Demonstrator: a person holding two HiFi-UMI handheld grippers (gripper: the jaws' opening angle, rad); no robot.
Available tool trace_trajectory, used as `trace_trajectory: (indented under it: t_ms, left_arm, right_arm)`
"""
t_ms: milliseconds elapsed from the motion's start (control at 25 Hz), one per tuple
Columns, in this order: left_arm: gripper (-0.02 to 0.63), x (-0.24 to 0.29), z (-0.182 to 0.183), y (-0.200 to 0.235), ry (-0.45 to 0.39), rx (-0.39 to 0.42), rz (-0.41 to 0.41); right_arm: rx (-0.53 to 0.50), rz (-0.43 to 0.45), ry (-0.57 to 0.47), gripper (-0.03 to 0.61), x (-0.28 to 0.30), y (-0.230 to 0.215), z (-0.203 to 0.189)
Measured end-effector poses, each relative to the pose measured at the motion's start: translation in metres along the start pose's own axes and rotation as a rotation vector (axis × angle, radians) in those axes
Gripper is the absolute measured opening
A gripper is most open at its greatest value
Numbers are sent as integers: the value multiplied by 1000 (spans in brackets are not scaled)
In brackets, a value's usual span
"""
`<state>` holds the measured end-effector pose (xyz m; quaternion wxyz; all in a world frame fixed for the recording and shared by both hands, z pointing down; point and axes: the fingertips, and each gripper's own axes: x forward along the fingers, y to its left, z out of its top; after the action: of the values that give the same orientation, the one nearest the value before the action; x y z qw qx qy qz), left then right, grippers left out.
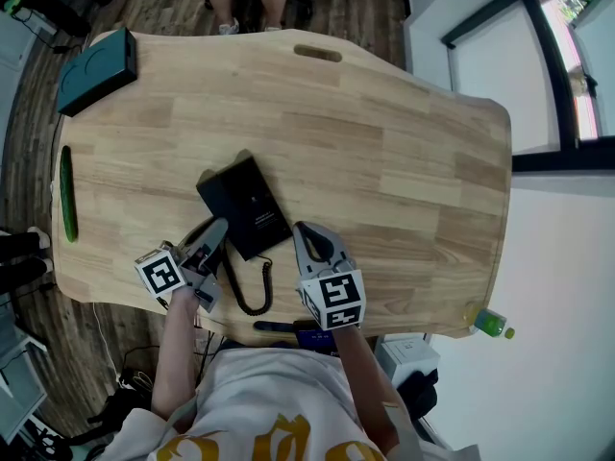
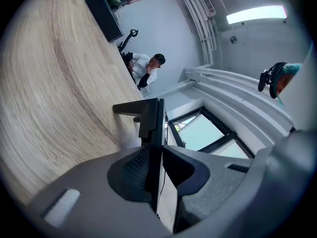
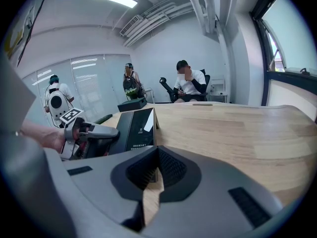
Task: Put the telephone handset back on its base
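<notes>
Our left gripper (image 1: 215, 231) grasps the black handset (image 2: 149, 119) at the left side of the phone base (image 1: 245, 203). Our right gripper (image 1: 306, 232) is closed on nothing, just right of this base.

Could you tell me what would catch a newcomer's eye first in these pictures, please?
The flat black telephone base at the middle of the light wooden table, with its black coiled cord trailing to the near edge. The left gripper beside it clamps the black handset.

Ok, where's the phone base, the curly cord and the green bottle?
phone base (image 1: 246, 206): head view, middle of its top.
curly cord (image 1: 252, 310): head view, bottom of its loop.
green bottle (image 1: 490, 323): head view, its body.
</notes>
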<state>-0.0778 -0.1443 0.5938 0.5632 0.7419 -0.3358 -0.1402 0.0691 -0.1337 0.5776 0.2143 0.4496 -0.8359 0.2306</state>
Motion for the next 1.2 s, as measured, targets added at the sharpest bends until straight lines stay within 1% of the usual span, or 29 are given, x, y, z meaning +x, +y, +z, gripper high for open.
trace_trajectory:
  t_ms: [360, 640, 800, 880, 960, 1080, 1200]
  left_arm:
    - [74, 0, 1, 2, -17, 7, 20]
    - [75, -1, 1, 2, -33, -7, 23]
    - [75, -1, 1, 5, -49, 9, 23]
    - [75, 0, 3, 4, -64, 14, 39]
    - [81, -1, 3, 8, -77, 26, 72]
    - [124, -5, 2, 16, -96, 33, 127]
    - [124, -11, 5, 22, -134, 52, 169]
  right_arm:
    - [-2, 4, -3, 5, 0, 0, 1]
    - [-6, 10, -11, 5, -2, 3, 4]
    - [-11, 9, -18, 5, -4, 2, 5]
    - [-14, 8, -23, 5, -5, 3, 7]
    - [-23, 6, -30, 5, -7, 4, 10]
    - [-36, 2, -40, 5, -13, 8, 16]
    - [-44, -11, -59, 5, -22, 8, 22]
